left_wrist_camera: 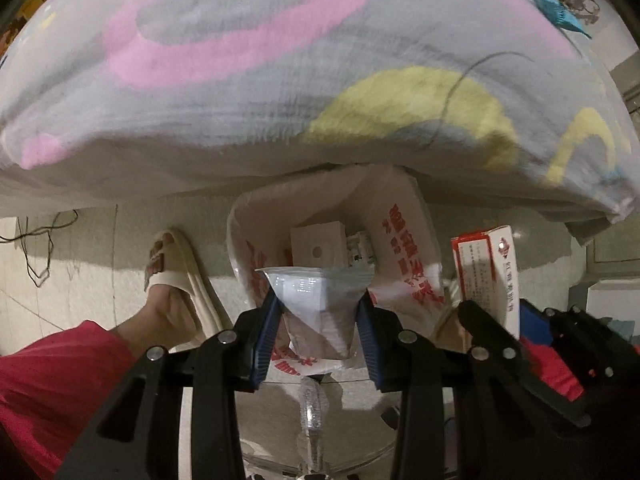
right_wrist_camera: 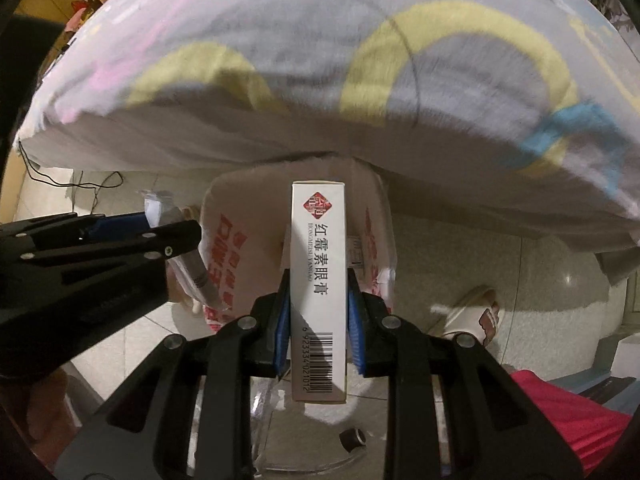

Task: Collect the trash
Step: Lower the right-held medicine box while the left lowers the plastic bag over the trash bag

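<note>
Both grippers point down over the open white bag (left_wrist_camera: 404,248) with red print, at the centre of each frame just below the bed's edge, so whatever they let go should drop inside. The left gripper (left_wrist_camera: 318,312) is clenched on a crumpled clear wrapper (left_wrist_camera: 316,292), pinched at its sides so it hangs over the bag's mouth. The right gripper (right_wrist_camera: 319,312) is clamped on the narrow faces of a white ointment box (right_wrist_camera: 319,280), held on end, likely so it slips in lengthwise.

The left view alone looks into the bag, where a small cardboard box (left_wrist_camera: 318,246) already lies, though what sits beside it is too blurred to name. The right view alone shows the ointment box's label and barcode, and the left gripper side-on at middle left
</note>
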`<state>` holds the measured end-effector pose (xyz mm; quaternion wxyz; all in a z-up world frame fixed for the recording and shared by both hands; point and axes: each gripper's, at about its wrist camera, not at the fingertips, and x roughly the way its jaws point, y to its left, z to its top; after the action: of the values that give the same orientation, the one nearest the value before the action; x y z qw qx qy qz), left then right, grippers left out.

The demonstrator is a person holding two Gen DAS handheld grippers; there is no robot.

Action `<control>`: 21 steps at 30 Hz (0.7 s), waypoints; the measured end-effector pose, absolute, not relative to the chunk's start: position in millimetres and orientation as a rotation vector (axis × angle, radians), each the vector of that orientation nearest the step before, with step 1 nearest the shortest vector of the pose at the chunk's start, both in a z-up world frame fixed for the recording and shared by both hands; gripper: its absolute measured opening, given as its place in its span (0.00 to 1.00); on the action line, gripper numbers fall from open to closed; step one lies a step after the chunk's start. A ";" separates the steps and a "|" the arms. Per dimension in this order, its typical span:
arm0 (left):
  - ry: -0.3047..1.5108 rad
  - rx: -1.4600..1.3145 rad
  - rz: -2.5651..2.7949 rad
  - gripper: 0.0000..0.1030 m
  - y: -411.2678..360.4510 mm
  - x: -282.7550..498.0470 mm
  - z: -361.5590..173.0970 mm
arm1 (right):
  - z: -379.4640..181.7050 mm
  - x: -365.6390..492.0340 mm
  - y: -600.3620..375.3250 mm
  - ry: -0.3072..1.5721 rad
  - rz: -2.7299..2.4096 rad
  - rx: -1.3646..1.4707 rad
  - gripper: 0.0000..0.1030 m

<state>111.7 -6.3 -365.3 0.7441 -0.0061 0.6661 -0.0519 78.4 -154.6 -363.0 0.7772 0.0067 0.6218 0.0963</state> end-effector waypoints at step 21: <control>1.578 -0.047 -0.051 0.36 -5.8 120.3 -429.9 | -436.5 89.9 -144.6 1.433 0.209 0.044 0.24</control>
<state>120.3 -5.8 -429.9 0.7039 -0.0210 0.7096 -0.0227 89.9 -144.6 -436.5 0.7488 0.0202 0.6555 0.0955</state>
